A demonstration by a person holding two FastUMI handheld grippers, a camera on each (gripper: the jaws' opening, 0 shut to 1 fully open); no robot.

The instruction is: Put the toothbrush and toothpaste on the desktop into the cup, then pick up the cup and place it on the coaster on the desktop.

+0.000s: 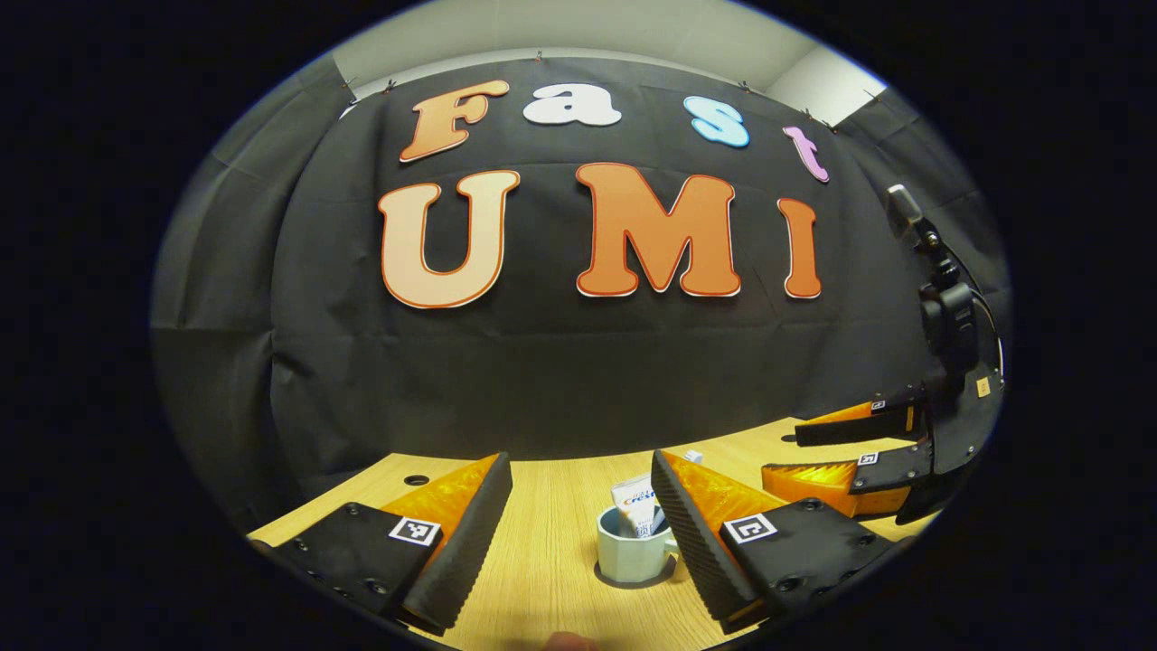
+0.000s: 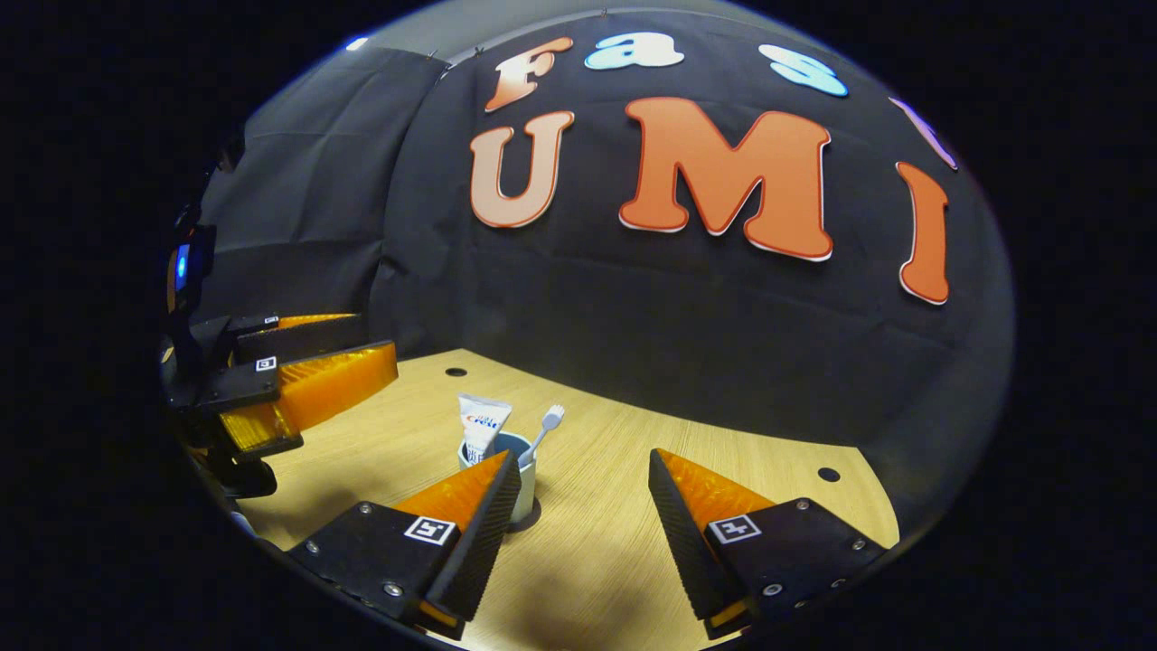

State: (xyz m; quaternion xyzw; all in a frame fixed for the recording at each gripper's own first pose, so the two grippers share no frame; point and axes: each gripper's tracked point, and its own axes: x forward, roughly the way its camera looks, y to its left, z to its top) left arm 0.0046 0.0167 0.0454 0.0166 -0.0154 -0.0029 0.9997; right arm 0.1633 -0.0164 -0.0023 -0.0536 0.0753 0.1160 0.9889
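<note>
- The cup (image 1: 631,548) is standing upright on the wooden desktop (image 1: 551,533) in the left gripper view, its right side and handle partly hidden behind that gripper's own right finger.
- The toothpaste (image 1: 636,506) is sitting in the cup, its upper end cut off by the same finger; the toothbrush is hard to make out here.
- The right gripper view is showing the toothbrush (image 2: 542,430) clearly, leaning out of the cup (image 2: 522,488) beside the upright toothpaste (image 2: 480,425); the cup's lower left is hidden behind a finger.
- The left gripper (image 1: 581,524) is holding its fingers wide apart, gripping nothing.
- The right gripper (image 2: 585,524) is likewise standing apart and empty.
- I cannot make out the coaster.
</note>
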